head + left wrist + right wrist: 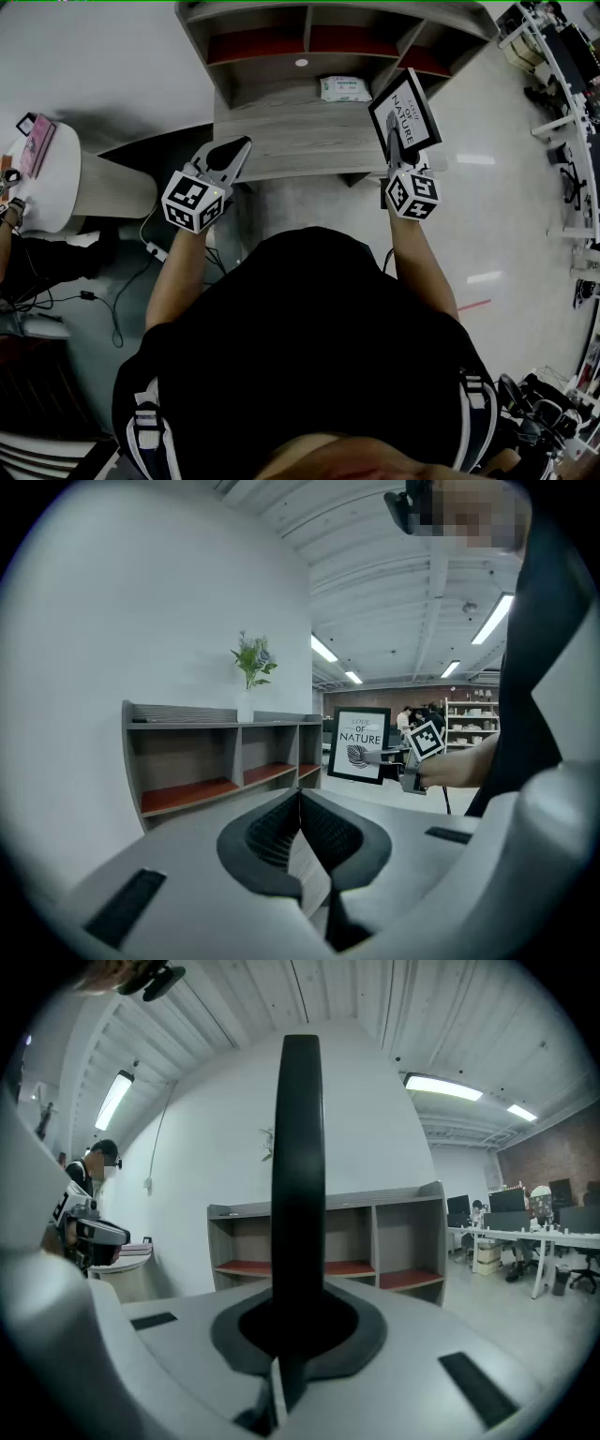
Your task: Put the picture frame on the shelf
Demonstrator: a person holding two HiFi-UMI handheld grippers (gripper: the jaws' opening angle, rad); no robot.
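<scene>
Dim fisheye views, overhead strip lights [441, 1087]

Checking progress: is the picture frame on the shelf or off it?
Off it. The right gripper holds the picture frame by its edge, in the air short of the shelf.

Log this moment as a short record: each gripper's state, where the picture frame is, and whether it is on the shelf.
left gripper: jaws together, empty
right gripper: clamped on the picture frame, gripping its lower edge
picture frame position: held in the air, tilted, in front of the shelf
placement: not yet on the shelf
also present: white packet lying on the shelf
</scene>
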